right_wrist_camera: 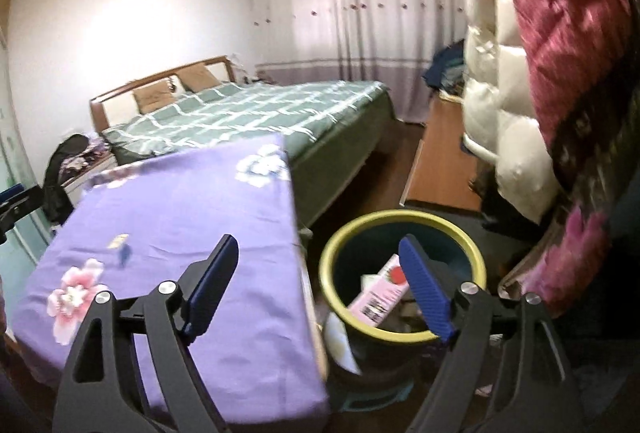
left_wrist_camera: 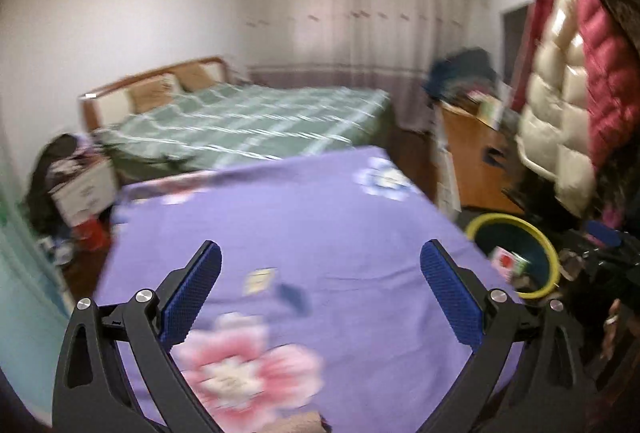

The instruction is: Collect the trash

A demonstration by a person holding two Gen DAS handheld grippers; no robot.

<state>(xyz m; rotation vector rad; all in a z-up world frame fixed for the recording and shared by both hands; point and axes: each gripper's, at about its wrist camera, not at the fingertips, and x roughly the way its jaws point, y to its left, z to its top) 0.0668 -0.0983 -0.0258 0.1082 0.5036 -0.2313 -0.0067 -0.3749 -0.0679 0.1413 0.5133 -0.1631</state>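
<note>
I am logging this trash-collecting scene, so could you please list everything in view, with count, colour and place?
table cloth: one, purple with pink and white flowers, covering the near table
small items: two, one pale and one dark blue, on the cloth, too blurred to identify
bin: one, dark with yellow rim, on the floor right of the table
carton: one, pink, inside the bin
bed: one, green checked cover, behind the table
curtains: pale pink, far wall
padded jackets: cream and red, hanging at right
left hand-held gripper: black with blue pads, open, empty
right hand-held gripper: same colours, open, empty
</note>
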